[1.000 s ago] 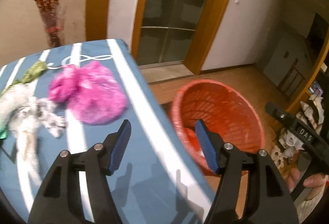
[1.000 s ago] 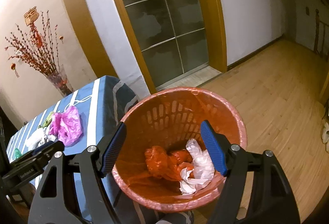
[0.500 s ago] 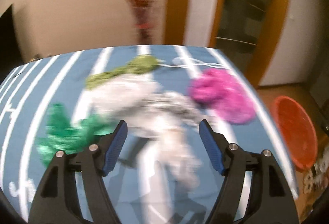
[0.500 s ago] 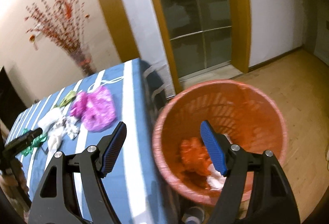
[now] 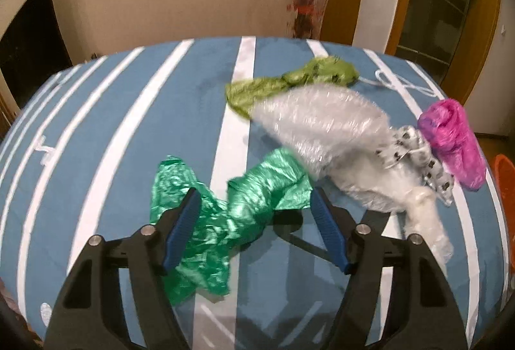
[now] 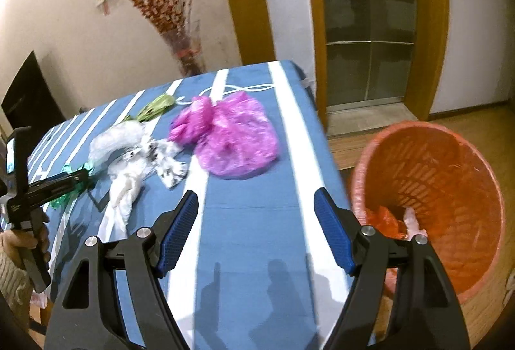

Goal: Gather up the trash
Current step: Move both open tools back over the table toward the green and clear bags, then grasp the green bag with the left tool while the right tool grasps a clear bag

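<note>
A crumpled dark green plastic bag (image 5: 219, 221) lies on the blue striped table (image 5: 112, 141). My left gripper (image 5: 254, 198) straddles it and its jaws are closing, the pads not pressing on the bag. Beyond it lie a clear bubble-wrap bundle (image 5: 322, 121), an olive green bag (image 5: 289, 79), a spotted white bag (image 5: 418, 157) and a pink bag (image 5: 450, 137). My right gripper (image 6: 256, 198) hangs open over bare cloth, short of the pink bag (image 6: 231, 137). The orange basket (image 6: 434, 189) stands on the floor to its right, with a red bag (image 6: 383, 221) inside.
A glass vase of red branches (image 6: 188, 57) stands behind the table's far edge. The left gripper (image 6: 80, 174) and the hand (image 6: 19, 244) that holds it show at the left of the right wrist view. A glass door (image 6: 367, 28) is beyond the basket.
The left gripper swung from the basket side across the table to the dark green bag. The right gripper moved left from above the basket to over the table's edge.
</note>
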Demonstrator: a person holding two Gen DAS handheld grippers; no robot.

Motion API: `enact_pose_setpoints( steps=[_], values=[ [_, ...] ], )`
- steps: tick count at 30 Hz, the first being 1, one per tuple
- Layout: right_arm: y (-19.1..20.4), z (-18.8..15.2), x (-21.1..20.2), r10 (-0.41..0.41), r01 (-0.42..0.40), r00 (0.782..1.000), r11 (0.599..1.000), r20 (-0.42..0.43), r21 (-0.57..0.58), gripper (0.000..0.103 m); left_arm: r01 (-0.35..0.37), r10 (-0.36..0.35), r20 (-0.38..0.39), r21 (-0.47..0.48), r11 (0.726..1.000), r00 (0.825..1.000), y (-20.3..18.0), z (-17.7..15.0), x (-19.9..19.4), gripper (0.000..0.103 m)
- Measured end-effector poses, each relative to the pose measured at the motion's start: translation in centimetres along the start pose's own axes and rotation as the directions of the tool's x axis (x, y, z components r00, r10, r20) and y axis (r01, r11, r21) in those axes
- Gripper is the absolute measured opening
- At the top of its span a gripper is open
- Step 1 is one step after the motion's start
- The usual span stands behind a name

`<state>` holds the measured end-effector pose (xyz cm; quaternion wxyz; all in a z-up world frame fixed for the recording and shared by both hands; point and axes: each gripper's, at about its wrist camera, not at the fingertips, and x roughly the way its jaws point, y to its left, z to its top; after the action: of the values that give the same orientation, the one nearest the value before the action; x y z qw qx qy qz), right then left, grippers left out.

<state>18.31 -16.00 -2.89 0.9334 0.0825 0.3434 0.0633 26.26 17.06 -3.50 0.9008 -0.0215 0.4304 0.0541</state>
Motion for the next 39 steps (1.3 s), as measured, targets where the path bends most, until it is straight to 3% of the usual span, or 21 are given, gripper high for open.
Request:
enact_pose_setpoints(
  steps=[4, 6, 9, 17, 23, 25, 35, 38, 39],
  values=[
    [1.7, -0.1, 0.6, 0.015, -0.016, 1.0, 0.999, -0.019, -0.028, 0.073, 0.007, -0.007, -0.038, -0.011, 1.0, 0.999, 0.5, -0.2, 1.3, 0.047],
    [2.4, -0.1, 0.9, 0.024, -0.025, 0.999, 0.999, -0.026, -0.04, 0.073, -0.001, 0.001, -0.03, -0.011, 1.0, 1.0, 0.9, -0.1, 1.4, 0.032],
    [3.7, -0.1, 1.4, 0.042, -0.044, 0.998, 0.998, -0.038, -0.055, 0.073, 0.033, -0.035, -0.034, -0.048, 0.998, 0.999, 2.1, -0.3, 0.9, 0.028],
    [8.1, -0.2, 3.1, 0.101, -0.108, 0.992, 0.989, -0.076, -0.104, 0.073, 0.018, -0.019, -0.005, -0.133, 0.991, 1.0, 6.7, -1.9, -1.5, 0.028],
    [12.0, -0.6, 5.1, 0.132, -0.147, 0.986, 0.977, -0.106, -0.153, 0.062, -0.01, 0.012, 0.011, -0.183, 0.983, 1.0, 9.7, -2.7, -2.7, 0.029],
    [12.8, -0.6, 5.9, 0.135, -0.153, 0.983, 0.976, -0.121, -0.153, 0.057, -0.011, 0.013, 0.01, -0.194, 0.981, 1.0, 10.3, -2.9, -2.9, 0.029],
    [15.1, -0.4, 8.6, 0.129, -0.153, 0.979, 0.977, -0.157, -0.149, 0.055, 0.008, -0.006, 0.009, -0.218, 0.976, 1.0, 11.2, -3.4, -2.9, 0.029],
    [15.2, -0.5, 9.4, 0.116, -0.144, 0.978, 0.978, -0.176, -0.153, 0.047, 0.012, -0.011, 0.006, -0.218, 0.976, 1.0, 11.1, -3.5, -2.8, 0.029],
    [15.1, -0.7, 9.4, 0.113, -0.142, 0.977, 0.978, -0.183, -0.155, 0.04, 0.013, -0.012, 0.005, -0.218, 0.976, 1.0, 11.1, -3.5, -2.7, 0.029]
  ],
)
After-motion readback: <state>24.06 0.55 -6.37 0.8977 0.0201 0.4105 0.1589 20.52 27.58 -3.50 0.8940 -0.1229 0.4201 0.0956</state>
